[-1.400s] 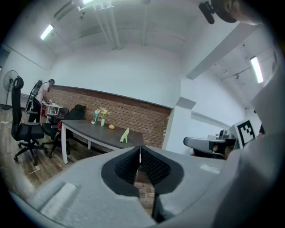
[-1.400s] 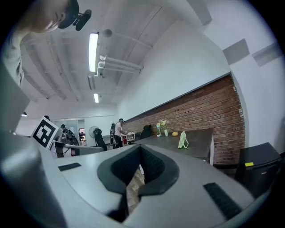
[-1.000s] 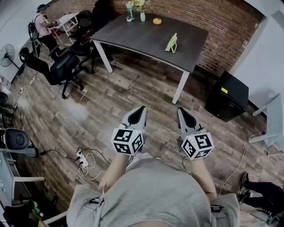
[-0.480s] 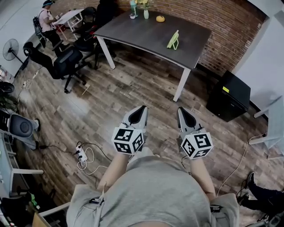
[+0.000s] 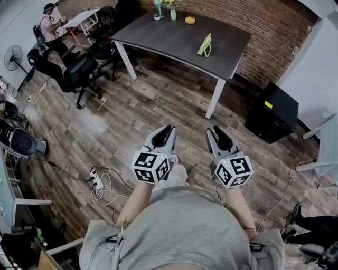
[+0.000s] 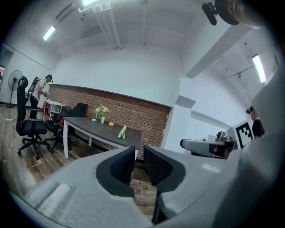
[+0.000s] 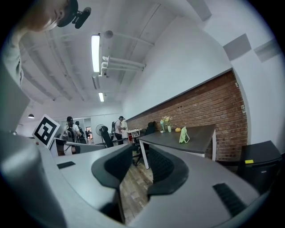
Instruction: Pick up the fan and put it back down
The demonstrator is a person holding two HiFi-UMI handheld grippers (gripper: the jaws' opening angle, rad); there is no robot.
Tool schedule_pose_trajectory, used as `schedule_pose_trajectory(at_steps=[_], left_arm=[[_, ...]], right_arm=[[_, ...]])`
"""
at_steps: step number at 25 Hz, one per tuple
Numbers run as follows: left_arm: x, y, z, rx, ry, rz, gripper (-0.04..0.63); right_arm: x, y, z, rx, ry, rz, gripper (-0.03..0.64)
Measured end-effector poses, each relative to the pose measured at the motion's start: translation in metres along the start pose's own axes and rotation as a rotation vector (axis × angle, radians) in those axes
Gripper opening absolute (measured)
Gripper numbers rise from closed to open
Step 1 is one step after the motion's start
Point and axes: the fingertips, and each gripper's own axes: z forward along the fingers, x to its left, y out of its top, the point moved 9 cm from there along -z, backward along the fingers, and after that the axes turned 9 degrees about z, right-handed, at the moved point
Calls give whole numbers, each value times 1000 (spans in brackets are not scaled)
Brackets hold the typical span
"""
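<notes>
A small light-green fan stands upright on the dark table, far ahead of both grippers. My left gripper and right gripper hover side by side over the wood floor, level and pointing toward the table. Both sets of jaws are opening, with nothing between them. In the left gripper view the left gripper shows a narrow gap, and the green fan is small on the table. The right gripper shows a wider gap, with the green fan at the right.
Black office chairs stand left of the table. A person sits at a white desk at far left, near a pedestal fan. A black cabinet is at right. A power strip and cables lie on the floor. A vase and an orange object sit on the table's far side.
The jaws of both grippers, shut before, have parted, the right wider than the left. The table has drawn slightly nearer in the head view.
</notes>
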Motion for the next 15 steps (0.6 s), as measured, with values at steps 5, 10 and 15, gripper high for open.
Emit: schedule_pose_trajectory(at_steps=[5,10,15], left_arm=[[0,1,13,6,-4,11,82],[3,6,32,6,-17,17,120],[18,5,58,9,-25,21,135]], right_arm=[[-14,0,4,1,-1,25,141],[-28,7,19,10,3,34,161],[-43,8,46,7,-3,36,187]])
